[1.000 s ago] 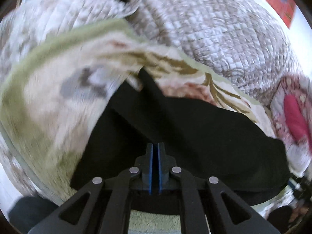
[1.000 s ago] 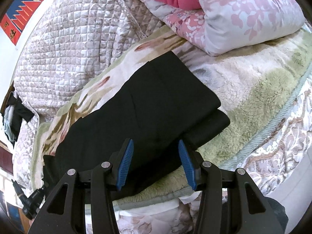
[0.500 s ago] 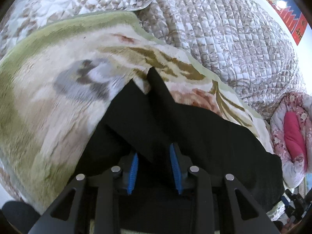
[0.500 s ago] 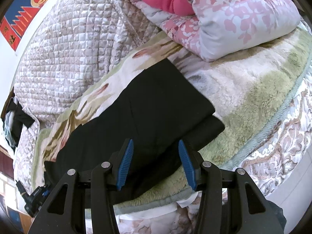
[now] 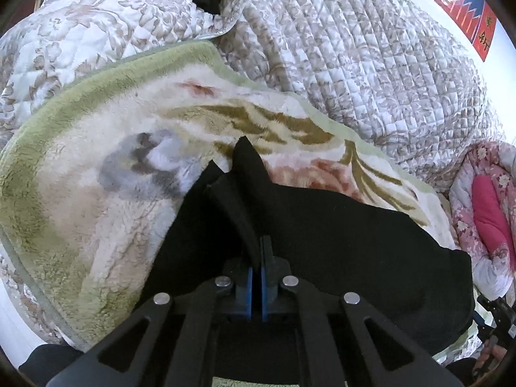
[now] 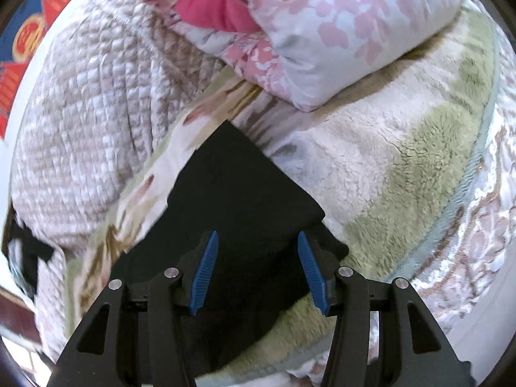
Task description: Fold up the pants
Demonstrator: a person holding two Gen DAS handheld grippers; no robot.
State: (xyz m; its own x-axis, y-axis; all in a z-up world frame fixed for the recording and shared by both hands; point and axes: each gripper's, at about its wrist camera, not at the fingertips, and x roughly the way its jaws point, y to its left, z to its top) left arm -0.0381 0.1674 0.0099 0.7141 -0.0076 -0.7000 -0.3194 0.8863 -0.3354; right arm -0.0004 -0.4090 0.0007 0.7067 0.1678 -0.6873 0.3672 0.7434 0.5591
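Black pants (image 5: pixel 338 235) lie on a fluffy floral blanket (image 5: pixel 96 167) on a bed. My left gripper (image 5: pixel 258 251) is shut on a raised ridge of the pants fabric near their leg end, which stands up in front of the blue pads. In the right wrist view the pants (image 6: pixel 238 187) lie flat, folded lengthwise, with a squared end pointing away. My right gripper (image 6: pixel 256 248) is open and empty, low over that end, its blue pads (image 6: pixel 206 271) on either side of the fabric.
A quilted beige bedspread (image 5: pixel 371 64) is bunched behind the blanket. A pink floral duvet with a red lining (image 6: pixel 322 22) lies at the far end of the pants. The blanket's green edge (image 6: pixel 435 174) runs along the bed's side.
My left gripper opened half a second ago and has now shut on a ridge of the pants. My right gripper has moved forward and lower over the pants' end, still open.
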